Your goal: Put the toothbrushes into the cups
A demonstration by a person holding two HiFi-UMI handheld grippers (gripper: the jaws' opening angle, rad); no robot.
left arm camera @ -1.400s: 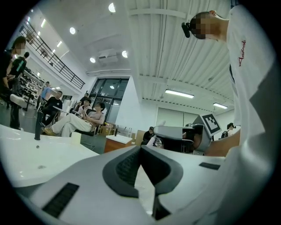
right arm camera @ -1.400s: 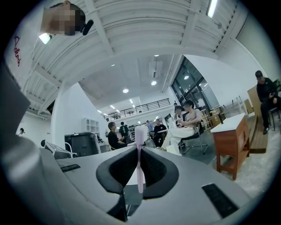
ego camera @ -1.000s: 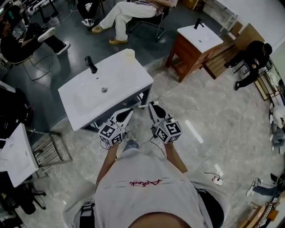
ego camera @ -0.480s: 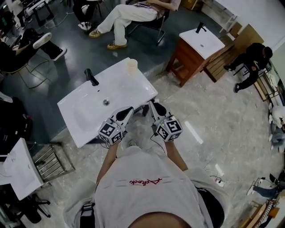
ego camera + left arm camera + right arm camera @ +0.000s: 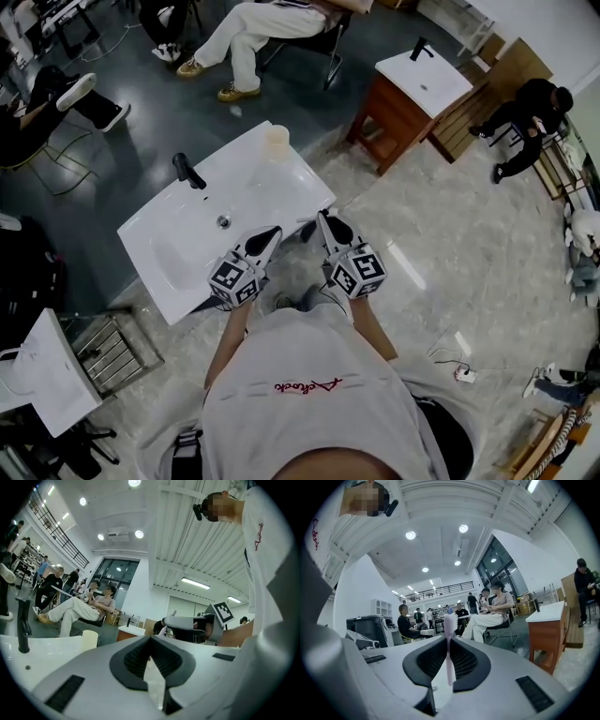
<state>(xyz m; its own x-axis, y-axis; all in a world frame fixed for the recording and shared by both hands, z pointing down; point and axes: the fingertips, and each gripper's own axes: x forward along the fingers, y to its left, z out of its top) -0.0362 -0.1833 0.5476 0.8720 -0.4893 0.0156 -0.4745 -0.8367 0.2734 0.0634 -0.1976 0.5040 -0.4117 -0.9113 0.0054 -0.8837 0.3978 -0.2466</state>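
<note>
A white sink top [image 5: 178, 239] carries a pale cup [image 5: 275, 139] at its far right corner and a black tap [image 5: 187, 172]. My right gripper [image 5: 323, 222] is shut on a pale pink toothbrush [image 5: 449, 644], which stands upright between the pads in the right gripper view. My left gripper [image 5: 270, 234] is beside it over the sink's near edge. Its jaws meet at the tip with nothing seen between them [image 5: 151, 639]. The left gripper view shows the cup [image 5: 90, 639] ahead to the left, the tap [image 5: 22, 625] further left, and the right gripper [image 5: 197, 627] to the right.
A wooden vanity with its own sink [image 5: 412, 94] stands beyond on the right. People sit at the far side [image 5: 253, 33] and one crouches at right [image 5: 530, 112]. A metal rack [image 5: 103, 347] is at lower left, a cable and plug strip [image 5: 459, 373] on the floor.
Both grippers have come forward together to the sink's near edge. The sink and cup now lie closer in the head view. Both grippers' jaws look the same as before.
</note>
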